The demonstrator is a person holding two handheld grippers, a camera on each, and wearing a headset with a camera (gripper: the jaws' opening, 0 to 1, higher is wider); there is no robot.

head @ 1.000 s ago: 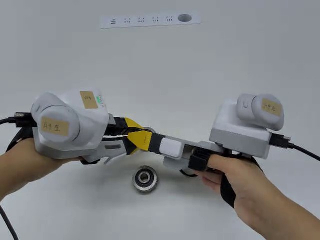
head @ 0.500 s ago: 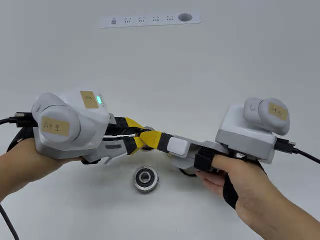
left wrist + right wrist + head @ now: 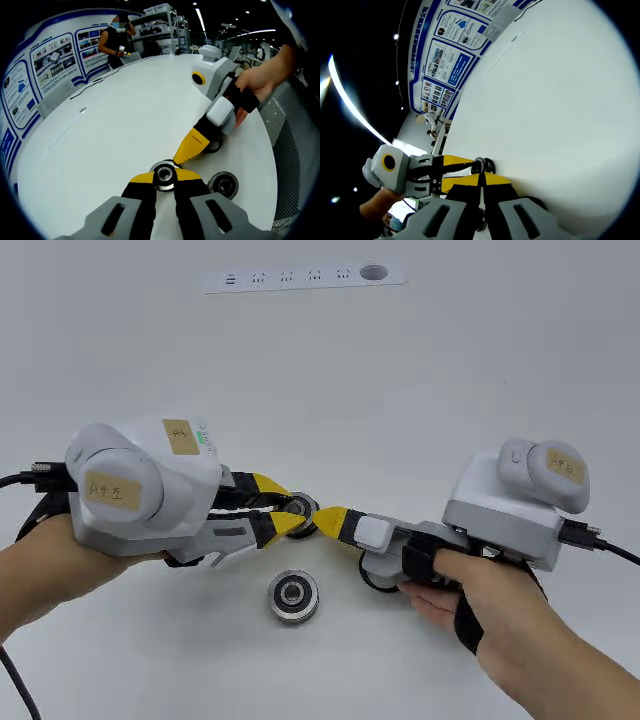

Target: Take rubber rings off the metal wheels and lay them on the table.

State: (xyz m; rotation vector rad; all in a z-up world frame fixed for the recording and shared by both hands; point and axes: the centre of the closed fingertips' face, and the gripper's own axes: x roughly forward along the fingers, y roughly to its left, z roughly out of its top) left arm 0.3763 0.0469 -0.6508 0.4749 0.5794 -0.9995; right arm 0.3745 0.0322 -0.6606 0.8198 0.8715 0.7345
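Though gripped by left claw, wheel half hidden; edge indistinct.

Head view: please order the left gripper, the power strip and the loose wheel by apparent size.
Left gripper, largest.
Power strip, second, though it lies farthest from the camera.
Loose wheel, smallest.

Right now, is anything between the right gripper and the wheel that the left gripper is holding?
Nothing visible. The right gripper has its tips at the wheel clamped in the left gripper. The second wheel lies on the table, lower down and clear.
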